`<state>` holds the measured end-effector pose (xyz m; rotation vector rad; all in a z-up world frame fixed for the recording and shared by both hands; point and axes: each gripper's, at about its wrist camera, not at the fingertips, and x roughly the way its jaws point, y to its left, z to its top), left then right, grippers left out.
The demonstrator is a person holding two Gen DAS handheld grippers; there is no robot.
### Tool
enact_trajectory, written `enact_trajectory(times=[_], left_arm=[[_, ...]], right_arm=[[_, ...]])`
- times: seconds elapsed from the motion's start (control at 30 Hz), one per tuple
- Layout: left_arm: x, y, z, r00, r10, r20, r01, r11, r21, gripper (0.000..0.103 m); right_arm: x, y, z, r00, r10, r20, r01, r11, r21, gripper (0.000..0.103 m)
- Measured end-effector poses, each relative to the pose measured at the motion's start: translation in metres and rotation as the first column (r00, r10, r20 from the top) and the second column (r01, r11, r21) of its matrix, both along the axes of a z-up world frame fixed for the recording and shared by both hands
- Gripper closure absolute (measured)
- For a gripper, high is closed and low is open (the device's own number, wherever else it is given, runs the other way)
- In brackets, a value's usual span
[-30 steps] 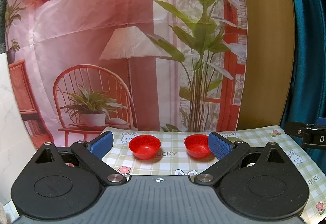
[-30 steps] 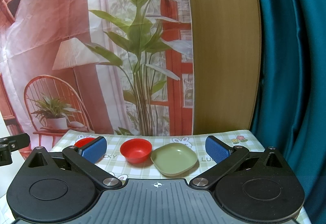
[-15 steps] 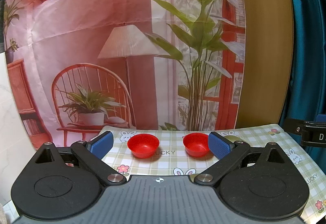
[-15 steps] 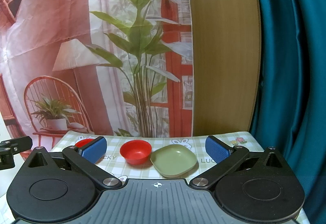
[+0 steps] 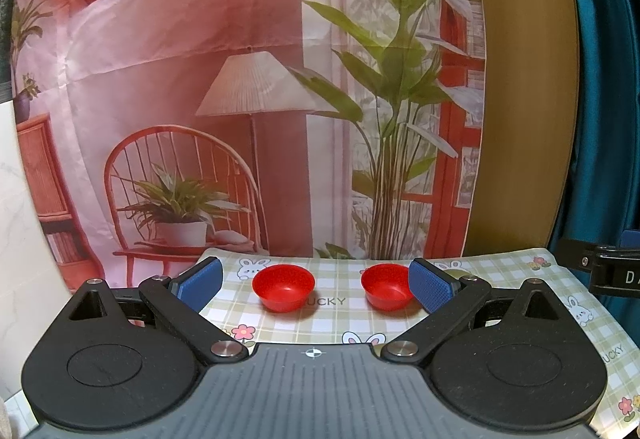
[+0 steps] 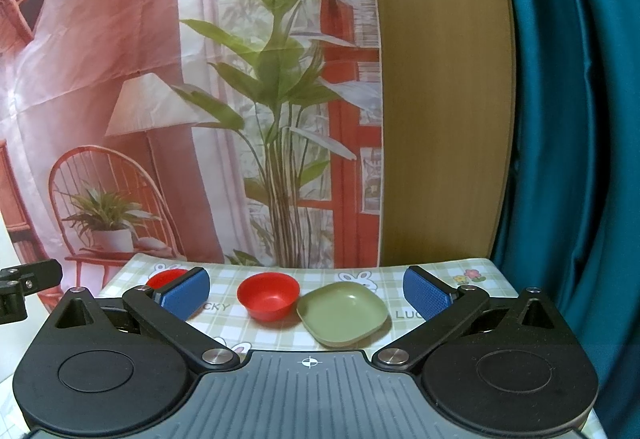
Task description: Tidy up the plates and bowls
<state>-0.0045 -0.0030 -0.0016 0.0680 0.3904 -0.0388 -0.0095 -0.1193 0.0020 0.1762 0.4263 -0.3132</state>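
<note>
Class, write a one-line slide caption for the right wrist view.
Open right gripper faces a red bowl beside a green plate on the checked tablecloth.

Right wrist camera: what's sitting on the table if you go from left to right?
Red bowl partly hidden behind the left finger → red bowl in the open → green plate.

Even, fairly bright indoor light, sharp focus.
Straight lines are bowed at the fisheye edges; soft shadows are cast beneath the bowls (image 5: 283, 287).
</note>
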Motion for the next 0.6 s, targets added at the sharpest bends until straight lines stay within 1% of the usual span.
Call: enact_trajectory(times=[0.6], left_arm=[[-0.0005, 0.0005, -0.0002, 1.000, 0.002, -0.008, -0.002, 1.000, 0.003, 0.003]], right_arm=[[-0.0007, 0.0011, -0.0002, 1.000, -0.001, 0.000, 0.001, 1.000, -0.001, 0.000]])
